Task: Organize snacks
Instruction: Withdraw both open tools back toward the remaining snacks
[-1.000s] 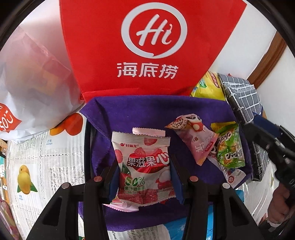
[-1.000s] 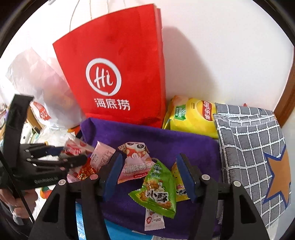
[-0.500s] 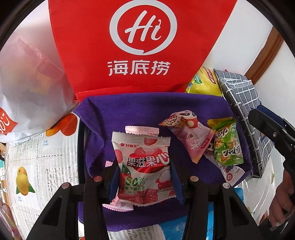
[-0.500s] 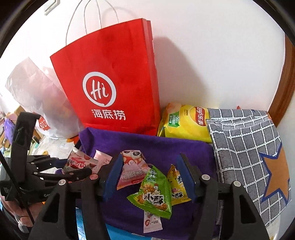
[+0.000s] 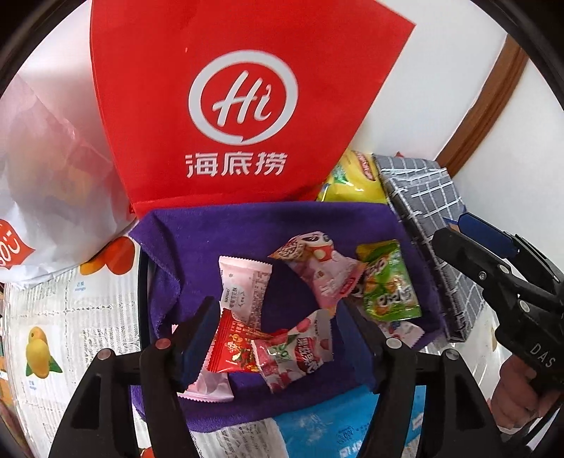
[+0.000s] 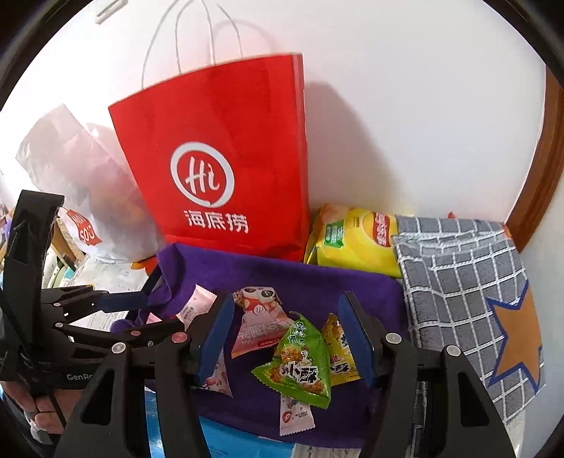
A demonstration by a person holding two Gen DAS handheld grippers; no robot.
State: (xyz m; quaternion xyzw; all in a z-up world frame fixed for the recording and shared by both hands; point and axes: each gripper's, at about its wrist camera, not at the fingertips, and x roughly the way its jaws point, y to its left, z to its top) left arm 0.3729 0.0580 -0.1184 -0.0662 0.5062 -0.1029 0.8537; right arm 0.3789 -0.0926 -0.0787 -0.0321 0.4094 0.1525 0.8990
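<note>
The left claw (image 5: 278, 331) stands wide open and empty, a strawberry packet (image 5: 294, 356) and a red packet (image 5: 234, 347) lying loose between its fingers on the purple cloth (image 5: 211, 229). The right claw (image 6: 285, 338) gapes too, holding nothing, a green triangular pouch (image 6: 299, 366) between its fingers. These snacks look light, crinkly and slippery, so I would pinch each across its puffed middle.

Plain white wall (image 6: 405, 105) at the back, lit soft and even, with a faint shadow thrown on it. A curved brown wooden trim strip (image 6: 543, 165) runs up the right side. The table is covered in white printed paper with mango pictures (image 5: 70, 317), and a small white wall plate (image 6: 109, 10) sits up top left.
</note>
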